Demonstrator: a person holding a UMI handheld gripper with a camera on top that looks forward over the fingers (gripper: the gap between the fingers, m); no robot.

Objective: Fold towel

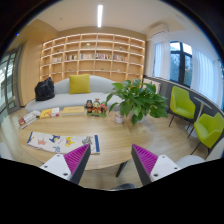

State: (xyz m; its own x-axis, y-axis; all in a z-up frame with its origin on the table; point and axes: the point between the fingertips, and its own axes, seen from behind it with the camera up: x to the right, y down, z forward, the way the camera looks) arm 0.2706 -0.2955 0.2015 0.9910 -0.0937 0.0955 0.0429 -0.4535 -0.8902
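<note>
Gripper view — tongs held open above wooden table.

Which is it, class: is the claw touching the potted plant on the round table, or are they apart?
Apart. The gripper view shows the open claw held back from the potted plant, with a bare stretch of the round table lying between the fingertips and the plant.
</note>
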